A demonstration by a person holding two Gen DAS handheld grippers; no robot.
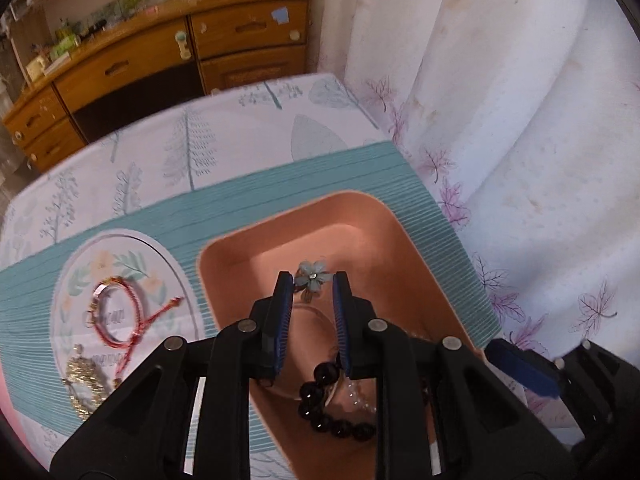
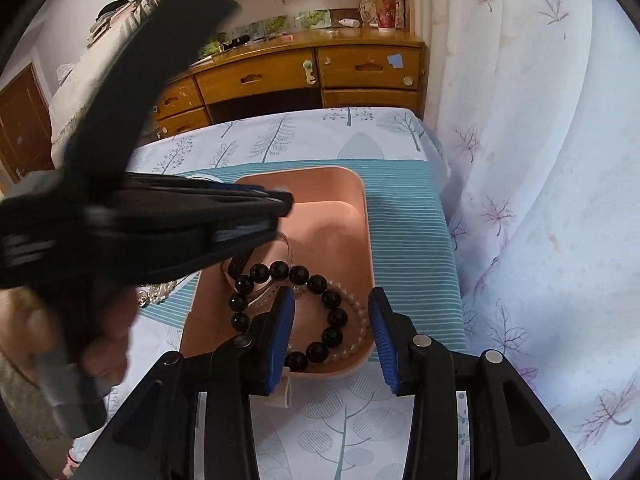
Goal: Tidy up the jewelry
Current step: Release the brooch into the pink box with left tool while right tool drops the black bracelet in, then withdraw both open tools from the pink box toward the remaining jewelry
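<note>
Flower ornament arriving over the tray, black beads just set down.

Left gripper point(image 1: 309, 280) fingers clamp a pale-blue flower ornament point(image 1: 313, 276) above the smooth, round-cornered peach tray point(image 1: 360, 216); next, I judge, lower and part them gently. Left of them lies a red cord bracelet point(image 1: 120, 312). Right gripper point(image 2: 332, 300) fingers stand apart astride glossy black beads point(image 2: 320, 312) in the tray.

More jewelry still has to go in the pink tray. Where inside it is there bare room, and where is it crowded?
The pink tray has a bare floor in its far half, bordered by the far wall and right wall. The near half is crowded: the black bead bracelet and pearl bracelet lie there. The left gripper holds a blue flower piece above it.
</note>
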